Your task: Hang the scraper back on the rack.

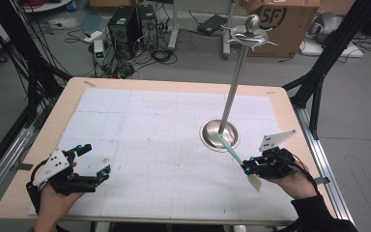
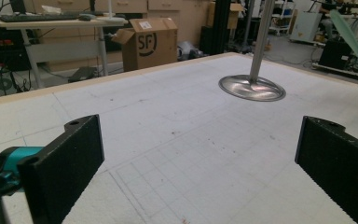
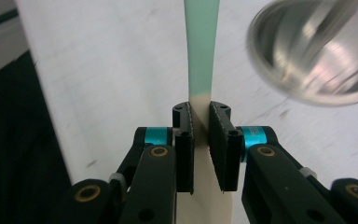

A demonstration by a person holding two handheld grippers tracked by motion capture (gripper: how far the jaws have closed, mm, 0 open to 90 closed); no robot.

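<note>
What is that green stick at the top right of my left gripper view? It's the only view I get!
Observer: It's a spatula with a mint-green handle and a cream blade. The right gripper has its jaws shut on it where green meets cream.
Operator: Where does the green end point?
Observer: In the high view it points toward the stand, and its tip lies over the near rim of the round steel base. I can't tell if they touch.
Operator: What's on top of that pole?
Observer: A ring of curved metal hooks under a ball-shaped knob.
</note>
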